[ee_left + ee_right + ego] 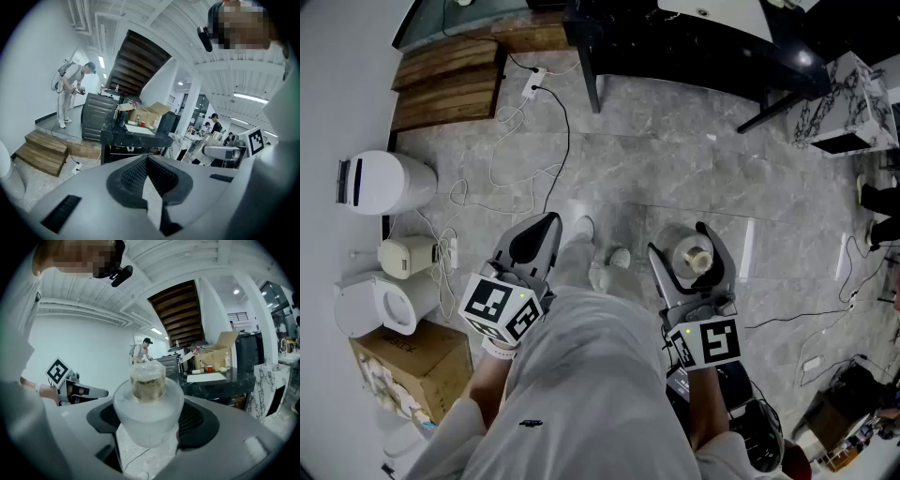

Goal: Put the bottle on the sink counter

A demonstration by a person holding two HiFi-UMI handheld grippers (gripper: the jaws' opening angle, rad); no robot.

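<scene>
The right tool [688, 246] is clamped on a frosted plastic bottle [695, 259], its jaws spread wide around the bottle's body. In the right gripper view the bottle [148, 414] stands upright between the dark pads [197, 420], neck and cap on top. It is held above the grey stone floor [675, 169], just ahead of the person's knees. The left tool [547, 225] is beside it, apart, with its jaws together on nothing. White cables [502, 159] trail over the floor towards wooden steps [450, 80] at the far left, and a black desk [675, 42] stands beyond.
</scene>
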